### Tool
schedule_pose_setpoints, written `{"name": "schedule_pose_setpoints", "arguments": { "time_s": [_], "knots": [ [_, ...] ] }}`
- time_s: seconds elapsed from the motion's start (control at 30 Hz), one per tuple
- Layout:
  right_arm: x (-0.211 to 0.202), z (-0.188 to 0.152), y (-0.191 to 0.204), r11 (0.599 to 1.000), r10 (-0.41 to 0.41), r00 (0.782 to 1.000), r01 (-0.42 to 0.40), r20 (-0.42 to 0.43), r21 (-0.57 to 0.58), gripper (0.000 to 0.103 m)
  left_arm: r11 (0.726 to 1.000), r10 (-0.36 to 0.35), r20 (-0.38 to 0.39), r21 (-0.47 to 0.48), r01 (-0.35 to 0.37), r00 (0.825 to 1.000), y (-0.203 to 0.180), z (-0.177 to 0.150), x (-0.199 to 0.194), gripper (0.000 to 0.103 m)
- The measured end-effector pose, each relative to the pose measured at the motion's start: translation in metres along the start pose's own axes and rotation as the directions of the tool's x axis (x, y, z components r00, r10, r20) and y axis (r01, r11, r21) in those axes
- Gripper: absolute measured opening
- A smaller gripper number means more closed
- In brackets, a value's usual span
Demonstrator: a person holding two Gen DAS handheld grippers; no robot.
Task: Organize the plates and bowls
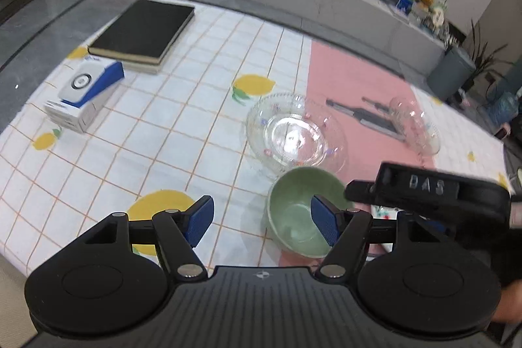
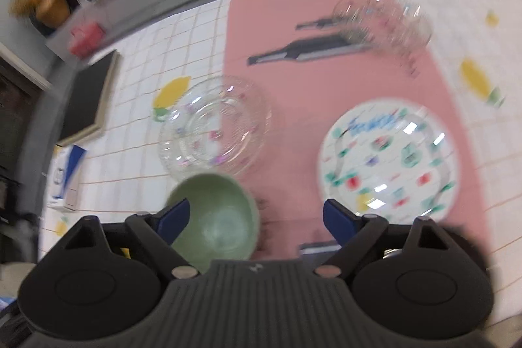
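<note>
Glossy black book stack (image 1: 142, 33) far left on the checked lemon tablecloth (image 1: 182, 106). Ribbed clear glass plate (image 1: 293, 136) mid-table, smooth round green bowl (image 1: 301, 214) just in front. Left gripper (image 1: 262, 219) angled down, jaws wide, nothing held. Right gripper (image 2: 254, 217) likewise tilted, jaws apart, empty; glossy patterned white plate (image 2: 388, 158) beyond.
</note>
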State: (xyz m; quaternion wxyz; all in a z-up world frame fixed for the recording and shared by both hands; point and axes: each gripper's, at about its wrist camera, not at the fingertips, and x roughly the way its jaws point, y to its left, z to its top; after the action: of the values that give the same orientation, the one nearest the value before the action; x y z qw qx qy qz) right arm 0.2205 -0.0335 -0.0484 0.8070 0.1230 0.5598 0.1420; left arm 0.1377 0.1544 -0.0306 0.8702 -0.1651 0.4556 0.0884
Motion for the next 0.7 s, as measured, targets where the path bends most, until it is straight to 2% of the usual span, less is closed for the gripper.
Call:
{"name": "schedule_pose_setpoints", "arguments": {
  "time_s": [0.1,0.17,0.23,0.33,0.43,0.57,0.63,0.7],
  "knots": [
    [0.007,-0.005,0.007,0.995,-0.062,0.997,0.065,0.051,-0.076,0.080,0.999,0.029,-0.017,0.019,-0.028,0.999,-0.002,-0.001,0.014,0.080],
    [0.008,-0.004,0.004,0.995,-0.059,0.996,0.064,0.074,-0.075,0.075,0.999,0.025,-0.025,0.023,-0.024,0.999,-0.004,-0.001,0.021,0.079],
    [0.007,-0.003,0.000,0.995,-0.060,0.993,0.068,0.098,-0.074,0.076,1.000,0.015,-0.033,0.013,-0.014,0.999,-0.003,-0.001,0.026,0.079],
    [0.004,-0.002,0.000,0.991,-0.045,0.988,0.063,0.148,-0.116,0.071,1.000,-0.007,-0.046,-0.016,0.006,0.999,0.001,0.000,0.034,0.078],
    [0.001,-0.002,0.002,0.985,-0.049,0.981,0.078,0.190,-0.153,0.071,0.999,-0.022,-0.057,-0.049,0.019,0.998,0.004,0.000,0.040,0.077],
    [-0.004,-0.007,0.011,0.973,-0.038,0.972,0.089,0.233,-0.213,0.066,0.998,0.002,-0.047,-0.057,-0.005,0.999,0.005,0.000,0.041,0.074],
    [-0.004,-0.007,0.014,0.970,-0.010,0.972,0.066,0.233,-0.235,0.065,0.998,0.016,-0.044,-0.067,-0.019,0.999,0.006,0.001,0.042,0.073],
    [-0.005,-0.007,0.014,0.970,0.019,0.975,0.036,0.220,-0.240,0.061,0.996,-0.011,-0.050,-0.091,0.007,0.999,0.011,0.002,0.044,0.073]
  ]
}}
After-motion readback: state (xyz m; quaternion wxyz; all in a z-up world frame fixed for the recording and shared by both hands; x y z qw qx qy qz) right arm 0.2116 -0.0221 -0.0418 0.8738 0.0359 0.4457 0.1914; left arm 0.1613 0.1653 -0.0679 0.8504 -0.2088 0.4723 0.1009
